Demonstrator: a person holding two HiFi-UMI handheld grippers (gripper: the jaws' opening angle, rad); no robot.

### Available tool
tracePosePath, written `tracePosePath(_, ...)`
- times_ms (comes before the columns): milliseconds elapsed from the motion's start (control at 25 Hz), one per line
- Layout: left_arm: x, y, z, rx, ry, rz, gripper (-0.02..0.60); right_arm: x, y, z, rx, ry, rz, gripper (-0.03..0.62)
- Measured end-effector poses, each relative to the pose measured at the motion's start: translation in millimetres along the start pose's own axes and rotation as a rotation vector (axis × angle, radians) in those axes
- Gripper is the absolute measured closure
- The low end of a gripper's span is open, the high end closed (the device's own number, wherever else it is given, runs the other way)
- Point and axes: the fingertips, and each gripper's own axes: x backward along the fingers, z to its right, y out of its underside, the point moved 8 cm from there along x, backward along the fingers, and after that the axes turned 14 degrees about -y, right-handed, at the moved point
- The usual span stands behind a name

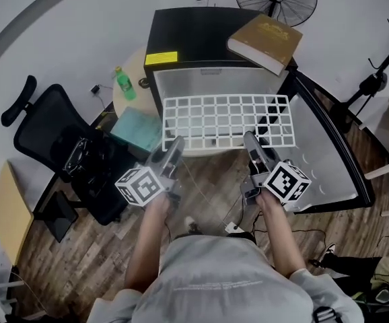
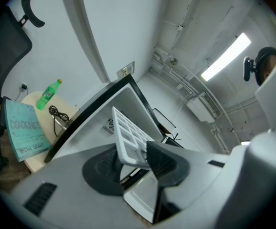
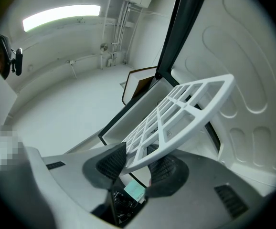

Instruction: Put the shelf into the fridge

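The white grid shelf [image 1: 225,121] lay flat and level just in front of the fridge's [image 1: 181,39] open front. Its long axis ran from side to side across the opening, with its far long edge towards the fridge. The left gripper [image 1: 173,145] was clamped on the shelf's near edge by the left corner, and the right gripper [image 1: 250,141] was clamped on the same edge further right. The door [image 1: 332,160] stood swung open at the fridge's right, and a book [image 1: 265,42] lay on the fridge's top
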Motion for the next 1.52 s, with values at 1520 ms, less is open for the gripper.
tracePosePath(1520,-31.9,-3.9,-25.0,0.041,-0.068,-0.009,0.454,-32.3,7.7,35.4,-0.078,0.037,-0.052,0.465)
